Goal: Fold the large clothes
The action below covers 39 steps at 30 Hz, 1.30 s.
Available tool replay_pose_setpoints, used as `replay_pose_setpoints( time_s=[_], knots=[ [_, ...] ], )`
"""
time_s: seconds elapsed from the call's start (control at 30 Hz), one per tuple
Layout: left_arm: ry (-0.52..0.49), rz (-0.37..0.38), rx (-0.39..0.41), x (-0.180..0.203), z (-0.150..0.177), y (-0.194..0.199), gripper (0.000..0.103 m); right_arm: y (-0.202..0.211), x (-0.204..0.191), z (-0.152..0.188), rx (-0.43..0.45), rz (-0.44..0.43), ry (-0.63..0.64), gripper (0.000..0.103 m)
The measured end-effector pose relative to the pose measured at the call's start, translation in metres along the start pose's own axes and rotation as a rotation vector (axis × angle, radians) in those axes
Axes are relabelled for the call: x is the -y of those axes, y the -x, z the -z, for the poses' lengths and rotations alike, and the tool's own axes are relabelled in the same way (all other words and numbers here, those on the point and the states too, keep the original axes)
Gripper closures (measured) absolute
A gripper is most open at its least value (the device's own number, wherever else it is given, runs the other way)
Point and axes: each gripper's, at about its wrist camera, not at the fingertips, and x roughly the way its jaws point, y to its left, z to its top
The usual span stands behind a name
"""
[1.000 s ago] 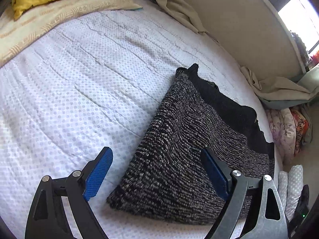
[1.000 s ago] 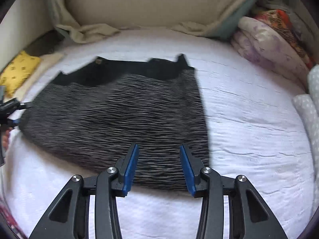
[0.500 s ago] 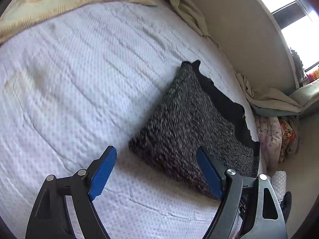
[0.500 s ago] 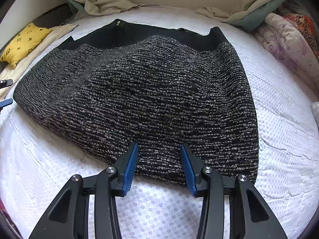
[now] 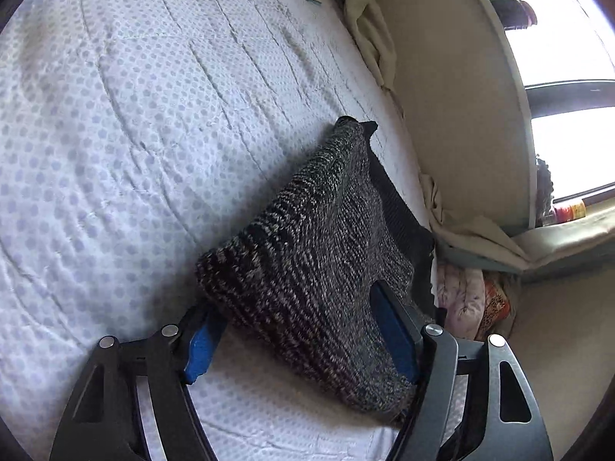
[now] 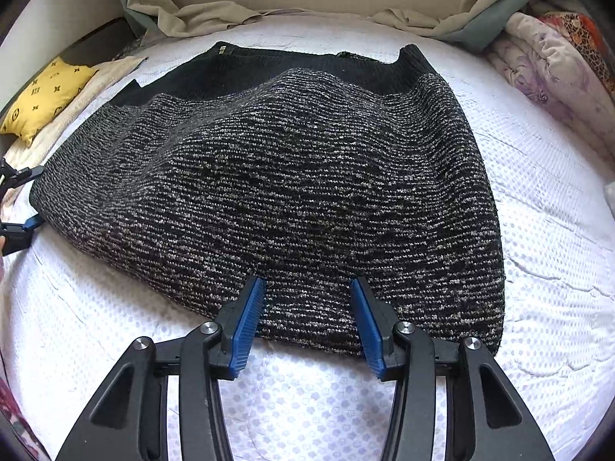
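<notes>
Knit garment (image 6: pixel 300 192): black-and-white marled body, solid black band along far edge. Lies spread on the bed, surface rippled, left corner raised off the sheet.

Right gripper (image 6: pixel 305 313) sits at the bottom centre, blue pads apart, its tips over the near hem of the knit garment (image 6: pixel 284 192). The fabric lies between the jaws, but they are not closed on it. The garment, speckled black and white with a plain black band along its far edge, spreads across the middle of the frame on the white dotted bedsheet (image 6: pixel 546 269). At the far left edge, the left gripper (image 6: pixel 19 201) shows at the garment's corner, one blue pad visible. Upper left holds a yellow pillow (image 6: pixel 44 96); upper right, a bundle of floral bedding (image 6: pixel 549 61).
</notes>
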Motion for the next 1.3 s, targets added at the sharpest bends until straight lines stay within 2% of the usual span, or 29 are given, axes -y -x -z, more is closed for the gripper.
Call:
replay_pose_setpoints(
  time_s=[0.33,0.43,0.5,0.6,0.7,0.83,0.97,1.03,1.13,1.2,1.27,1.3],
  knots=[
    [0.012,-0.005,0.056,0.007,-0.019,-0.016,0.025,-0.002,0.006,-0.003,-0.001,-0.04,-0.042,0.051],
    [0.011,-0.009,0.06,0.009,-0.02,-0.02,0.022,-0.001,0.006,-0.003,0.003,-0.062,-0.055,0.043],
    [0.008,-0.009,0.062,0.01,-0.019,-0.022,0.019,-0.001,0.004,-0.003,0.005,-0.079,-0.054,0.033],
    [-0.01,-0.013,0.068,0.013,-0.018,-0.025,0.015,-0.001,-0.001,-0.003,0.002,-0.084,-0.03,0.027],
    [-0.041,-0.032,0.077,0.019,-0.016,-0.03,0.013,0.002,-0.002,-0.005,-0.004,-0.086,-0.026,0.027],
    [-0.091,-0.067,0.097,0.026,-0.013,-0.035,0.012,0.011,0.004,-0.008,0.012,-0.088,-0.09,0.027],
    [-0.095,-0.07,0.106,0.029,-0.013,-0.04,0.012,0.021,0.004,-0.013,0.06,-0.033,-0.063,0.027],
    [-0.087,-0.064,0.112,0.031,-0.014,-0.041,0.012,0.024,0.004,-0.017,0.086,-0.033,-0.043,0.027],
    [-0.089,-0.062,0.121,0.031,-0.015,-0.04,0.015,0.025,0.0,-0.022,0.096,-0.061,-0.032,0.033],
    [-0.104,-0.078,0.125,0.029,-0.016,-0.038,0.023,0.023,-0.004,-0.028,0.081,-0.085,-0.022,0.049],
    [-0.119,-0.099,0.129,0.029,-0.017,-0.04,0.036,0.022,-0.009,-0.038,0.076,-0.104,-0.001,0.058],
    [-0.125,-0.105,0.131,0.028,-0.017,-0.041,0.039,0.022,-0.012,-0.044,0.083,-0.106,0.01,0.061]
  ],
)
